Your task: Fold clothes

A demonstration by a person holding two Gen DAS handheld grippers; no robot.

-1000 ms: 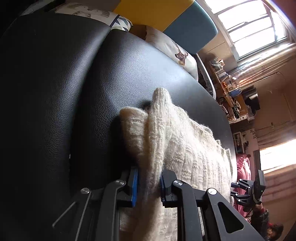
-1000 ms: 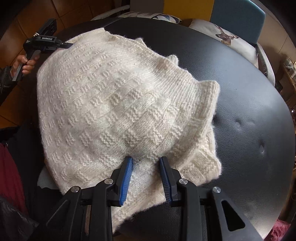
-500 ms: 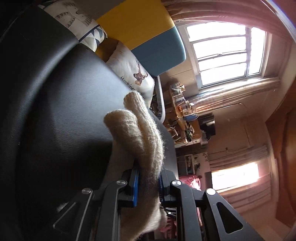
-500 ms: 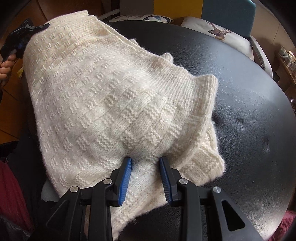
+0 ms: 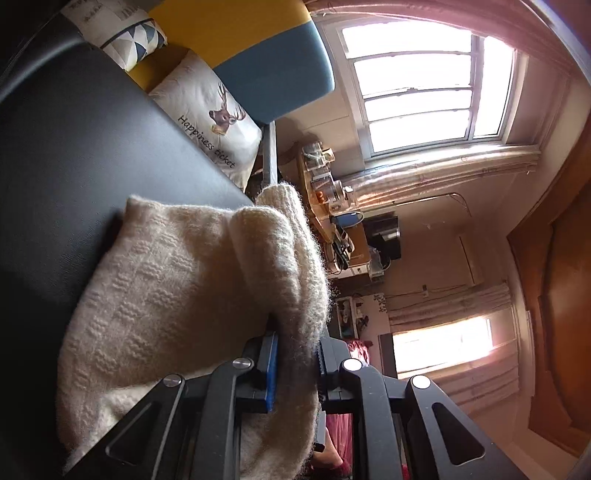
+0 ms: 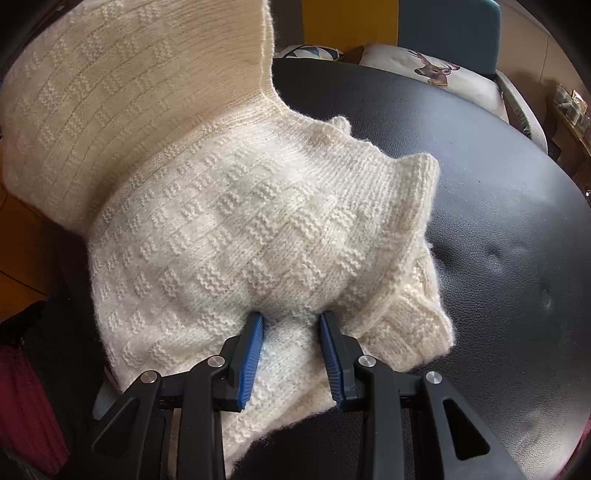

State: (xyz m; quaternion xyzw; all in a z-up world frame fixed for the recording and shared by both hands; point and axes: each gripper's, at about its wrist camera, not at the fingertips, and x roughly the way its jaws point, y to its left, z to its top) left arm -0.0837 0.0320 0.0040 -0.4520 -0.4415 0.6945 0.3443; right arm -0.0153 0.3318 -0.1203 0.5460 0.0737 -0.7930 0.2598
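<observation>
Fingers, left: blue pads (image 5: 272, 363) of the left gripper (image 5: 294, 363) are pinching a thick roll of the cream sweater (image 5: 177, 288); the knit is filling the whole gap between them.
Fingers, right: right gripper (image 6: 291, 354) is standing with its blue pads (image 6: 251, 360) fairly wide, knit bulging up between them; whether they are squeezing it or only pressing down on it, I cannot tell.
Sweater, place: it is lying bunched on the black leather seat (image 6: 498, 206), one edge overhanging the near side; the far-left portion is being held up off the seat, seen raised in the right wrist view.
Surroundings: deer-print cushion (image 5: 210, 118) and patterned cushion (image 5: 125, 33) are sitting at the back of the seat, well apart from the garment.
Handling, judged: chunky basket-weave wool, soft and limp, likely light for its bulk; it is stretching and sagging wherever unsupported, so a lifted edge drags the rest.
Surface, judged: fuzzy yarn is giving the pads good bite; the leather looks smooth, so the pile may be sliding when pulled.
Where to hold, judged: ribbed hem or cuff edges, gathered thick, as the left pads are doing now; a single layer would be pulling out of shape.
Risk, judged: snagging loops on the pad ridges.
</observation>
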